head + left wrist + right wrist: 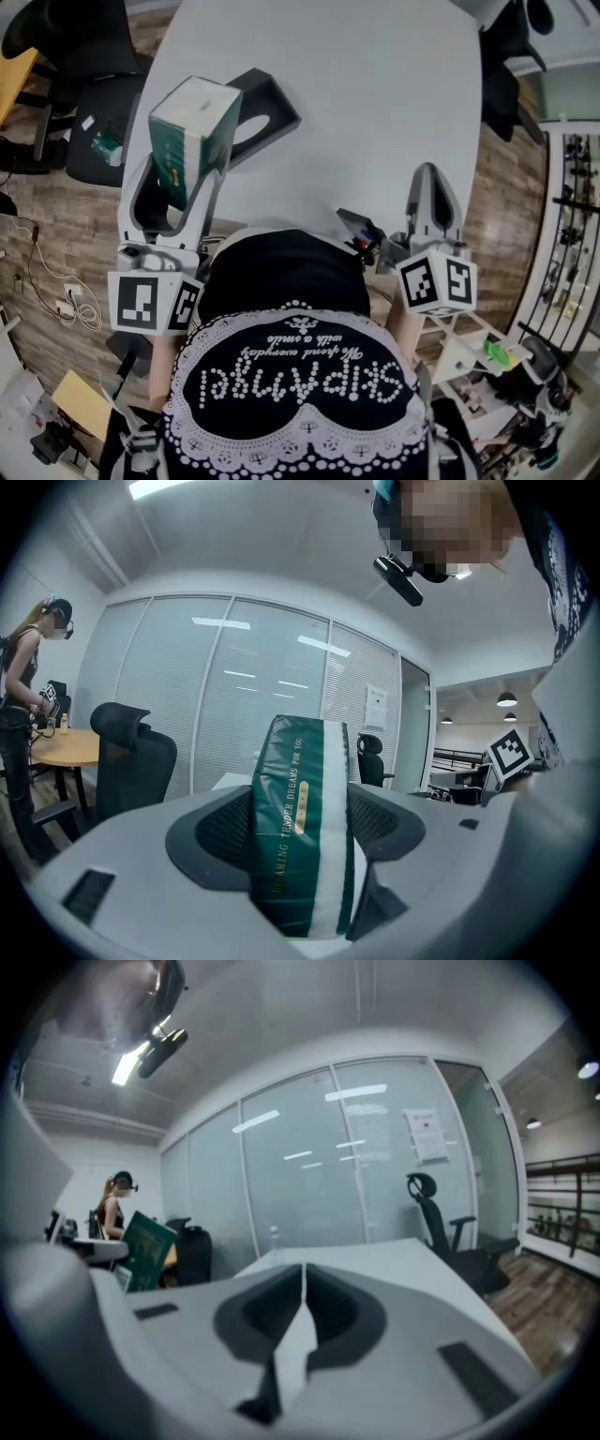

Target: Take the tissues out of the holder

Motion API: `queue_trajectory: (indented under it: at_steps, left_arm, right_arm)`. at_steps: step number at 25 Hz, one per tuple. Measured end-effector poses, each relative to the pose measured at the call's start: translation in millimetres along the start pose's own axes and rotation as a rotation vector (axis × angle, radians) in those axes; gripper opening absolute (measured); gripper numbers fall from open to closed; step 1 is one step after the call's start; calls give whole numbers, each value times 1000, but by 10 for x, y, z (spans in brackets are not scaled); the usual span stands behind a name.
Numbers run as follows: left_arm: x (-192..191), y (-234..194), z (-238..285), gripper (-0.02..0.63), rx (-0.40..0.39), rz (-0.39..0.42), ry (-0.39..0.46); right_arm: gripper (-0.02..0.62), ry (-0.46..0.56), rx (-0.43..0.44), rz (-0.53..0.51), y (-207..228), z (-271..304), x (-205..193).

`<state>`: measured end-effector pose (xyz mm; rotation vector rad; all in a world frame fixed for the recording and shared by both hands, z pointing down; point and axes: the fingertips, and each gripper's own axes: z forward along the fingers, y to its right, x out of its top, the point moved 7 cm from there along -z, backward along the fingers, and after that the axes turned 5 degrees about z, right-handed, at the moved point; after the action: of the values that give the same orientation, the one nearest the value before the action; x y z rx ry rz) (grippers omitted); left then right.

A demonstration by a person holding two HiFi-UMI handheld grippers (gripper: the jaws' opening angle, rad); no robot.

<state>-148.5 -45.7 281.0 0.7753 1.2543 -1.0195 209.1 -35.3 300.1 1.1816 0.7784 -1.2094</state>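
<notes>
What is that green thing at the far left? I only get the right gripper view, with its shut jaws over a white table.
Observer: A pack of tissues, clamped between the jaws of the left gripper.
Operator: Is it out of its holder?
Observer: Yes; the head view shows the black holder lying on the table behind the raised pack.
Operator: Any writing on it?
Observer: Gold lettering runs along its green side, beside a white stripe.
</notes>
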Motion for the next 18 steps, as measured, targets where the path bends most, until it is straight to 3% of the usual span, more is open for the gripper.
queue_trajectory:
  at_steps: [18]
  left_arm:
    - [-43,5,-3,335,-11,-4,-22]
  right_arm:
    - [34,-10,14,-3,-36,49,-29]
